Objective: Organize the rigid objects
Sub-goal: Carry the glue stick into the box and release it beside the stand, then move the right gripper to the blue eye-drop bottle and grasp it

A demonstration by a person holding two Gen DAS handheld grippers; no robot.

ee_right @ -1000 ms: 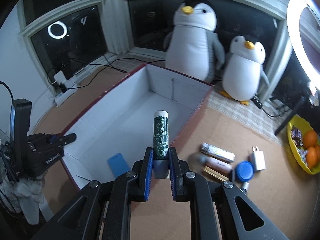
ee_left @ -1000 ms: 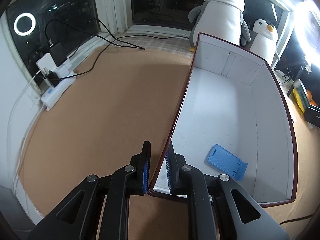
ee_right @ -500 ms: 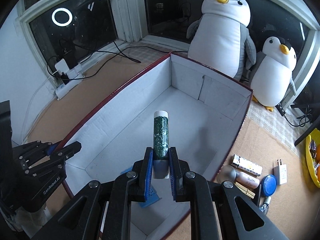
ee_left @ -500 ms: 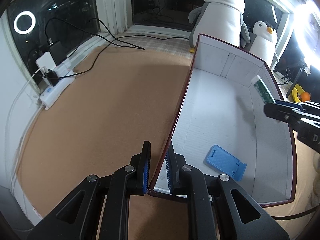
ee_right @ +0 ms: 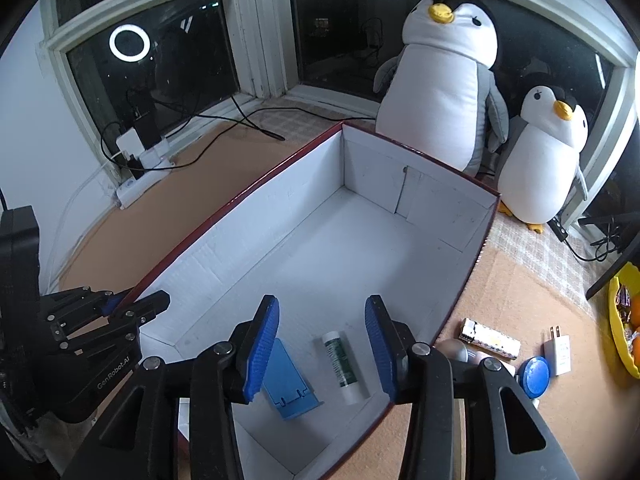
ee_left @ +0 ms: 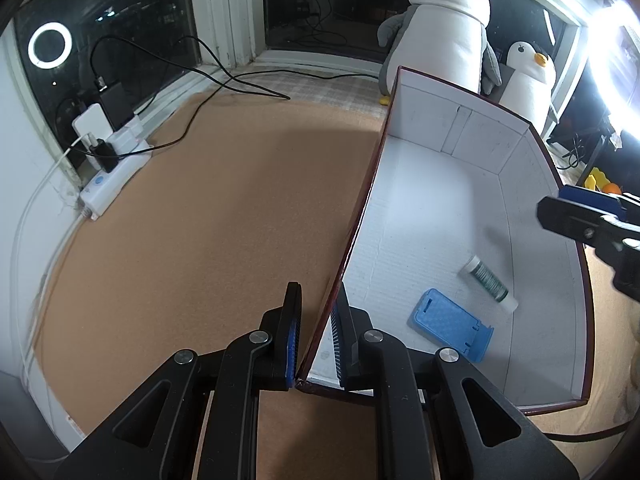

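Observation:
A white-lined, red-edged box (ee_left: 448, 216) (ee_right: 320, 248) sits on the cork floor. Inside lie a blue phone stand (ee_left: 450, 324) (ee_right: 290, 382) and a green tube with white ends (ee_left: 488, 278) (ee_right: 345, 362). My left gripper (ee_left: 316, 340) is shut on the box's left wall near the front corner; it also shows in the right wrist view (ee_right: 120, 312). My right gripper (ee_right: 320, 350) is open and empty above the tube, and shows in the left wrist view (ee_left: 580, 216) over the box's right wall.
Two plush penguins (ee_right: 440, 88) stand behind the box. Several small items lie right of it: a foil-wrapped bar (ee_right: 490, 340), a blue lid (ee_right: 534, 372), a white plug (ee_right: 560, 350). A yellow bowl of fruit (ee_right: 624, 320) is far right. A power strip with cables (ee_left: 116, 176) lies at left.
My right gripper opened and let go of the green tube, which now lies on the box floor beside the blue stand. The left gripper stayed clamped on the box wall.

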